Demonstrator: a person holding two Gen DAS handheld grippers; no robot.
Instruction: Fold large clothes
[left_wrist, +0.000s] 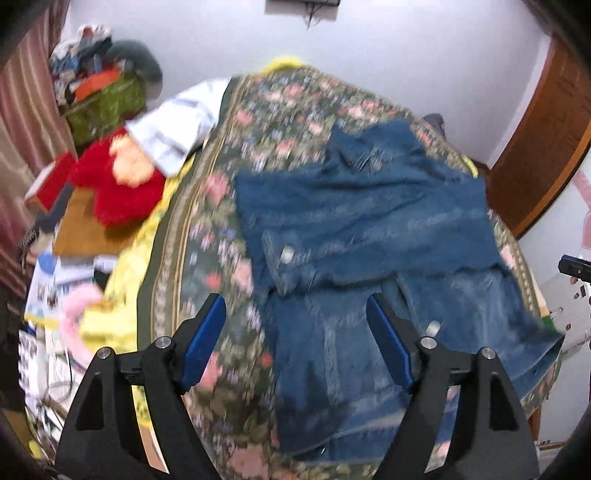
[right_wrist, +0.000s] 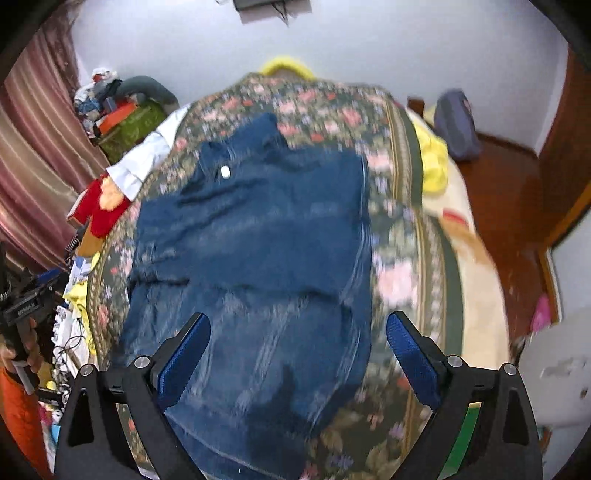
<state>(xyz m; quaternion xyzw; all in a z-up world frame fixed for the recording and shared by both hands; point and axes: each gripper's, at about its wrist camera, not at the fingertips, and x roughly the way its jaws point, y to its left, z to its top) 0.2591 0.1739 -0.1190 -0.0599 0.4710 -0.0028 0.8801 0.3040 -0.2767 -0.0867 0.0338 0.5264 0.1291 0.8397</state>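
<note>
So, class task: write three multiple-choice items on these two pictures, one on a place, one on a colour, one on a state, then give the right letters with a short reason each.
1. Where does the denim garment lie?
A. on the flowered bedspread
B. on the wooden floor
C. over a chair

2. What colour is the plush toy beside the bed?
A. green
B. red
C. black

3. How do the two grippers stand?
A. both shut on the cloth
B. one open, one shut
C. both open, holding nothing

Answers:
1 A, the denim is spread across the flowered cover in both views.
2 B, the furry toy at the bed's left edge is bright red.
3 C, the left gripper and the right gripper each show blue pads set wide apart with nothing between them.
</note>
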